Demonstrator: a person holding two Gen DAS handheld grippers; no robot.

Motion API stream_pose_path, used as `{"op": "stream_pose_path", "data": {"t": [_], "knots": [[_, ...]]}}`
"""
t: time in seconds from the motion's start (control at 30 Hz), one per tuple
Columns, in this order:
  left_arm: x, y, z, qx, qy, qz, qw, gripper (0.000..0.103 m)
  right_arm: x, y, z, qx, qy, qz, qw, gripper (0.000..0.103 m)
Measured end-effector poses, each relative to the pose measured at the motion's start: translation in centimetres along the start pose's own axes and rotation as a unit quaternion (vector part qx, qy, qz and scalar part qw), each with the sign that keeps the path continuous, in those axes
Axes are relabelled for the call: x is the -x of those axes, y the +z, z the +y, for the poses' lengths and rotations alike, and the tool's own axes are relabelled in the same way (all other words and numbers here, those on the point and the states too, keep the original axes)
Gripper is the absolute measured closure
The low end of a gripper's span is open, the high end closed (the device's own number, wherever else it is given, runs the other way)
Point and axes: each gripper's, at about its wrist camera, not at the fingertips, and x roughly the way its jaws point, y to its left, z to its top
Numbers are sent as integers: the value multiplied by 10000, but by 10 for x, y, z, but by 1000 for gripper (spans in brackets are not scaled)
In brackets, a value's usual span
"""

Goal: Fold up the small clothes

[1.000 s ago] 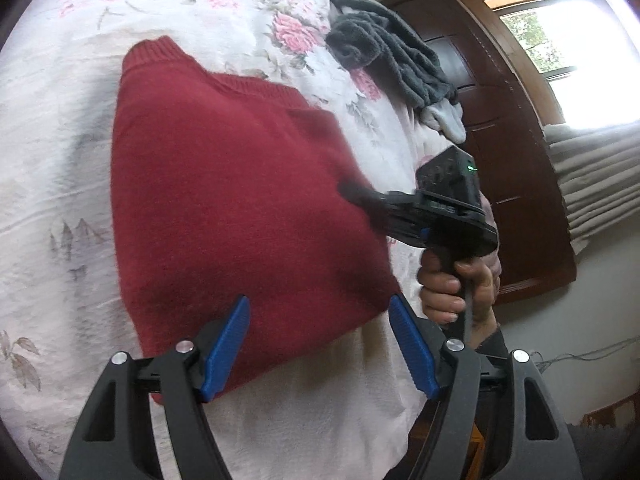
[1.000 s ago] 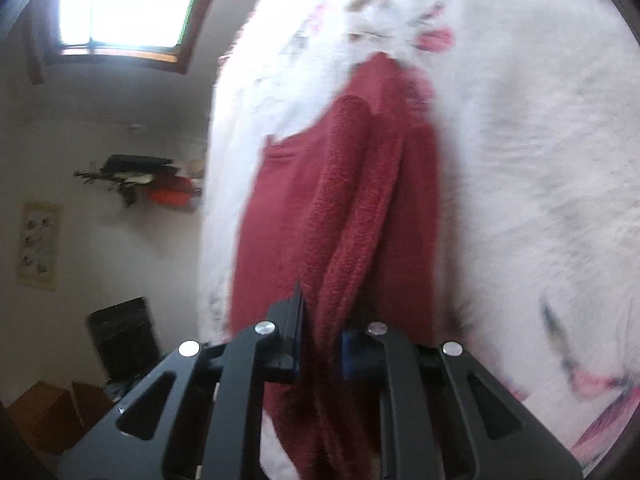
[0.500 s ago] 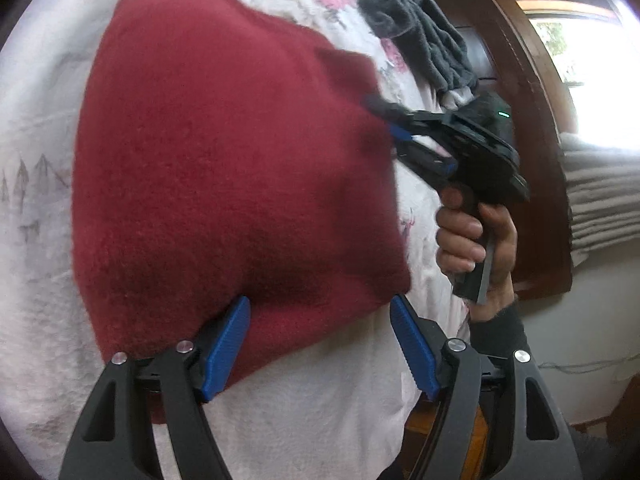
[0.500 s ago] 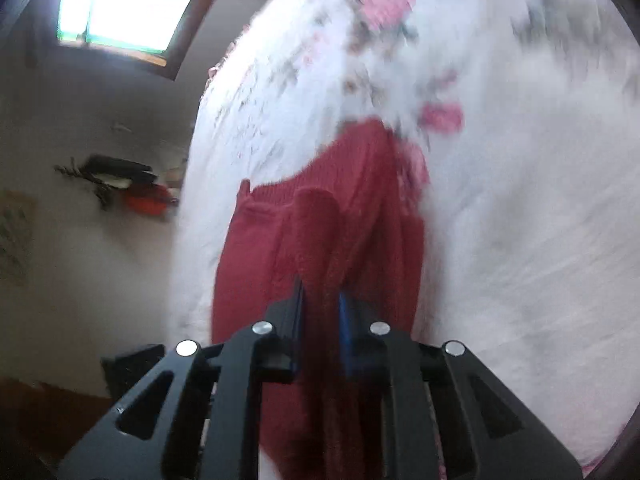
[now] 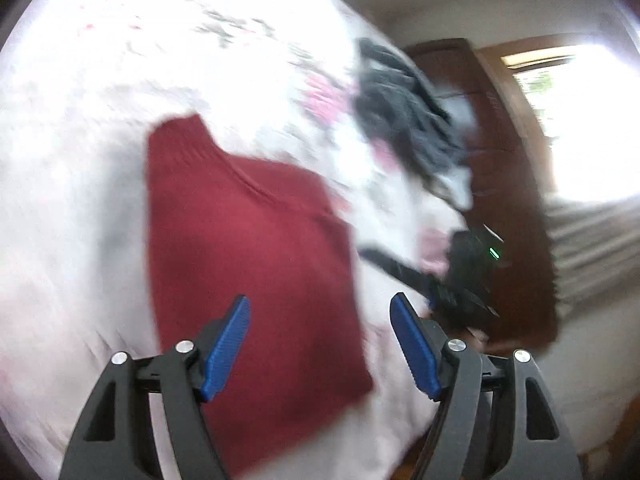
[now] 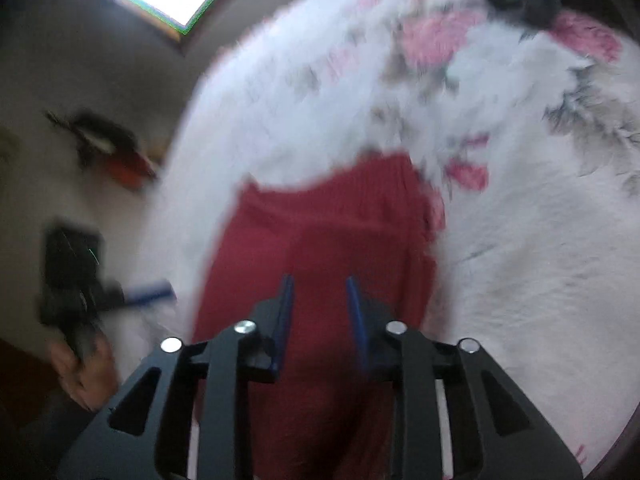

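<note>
Left tongs [image 5: 320,344] gape wide above the folded red sweater [image 5: 256,272] on the floral bedspread [image 5: 80,160].

Each tool is matte black with triangular cut-outs in its arms, silver round screws at the joints and ribbed blue pads on both fingers: the left tool [image 5: 320,344], the right tool [image 6: 320,320]. A small green light glows on the right tool's body.
</note>
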Motion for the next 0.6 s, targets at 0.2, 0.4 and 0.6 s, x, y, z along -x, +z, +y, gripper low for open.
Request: {"op": "stream_pose_path", "data": {"t": [0.2,0.4,0.6], "knots": [[-47,12,31,214,491,352,9979,32,-7,-2,-26,-214,-386,29,9990,103],[-3,-21,-3,-342,-146,130,9992,34,12,-49,28,655,267,251,9972,95],[-33,-46,11,-241,408,527,9975,47,-2,-64,19,474,-421,279,9976,103]]}}
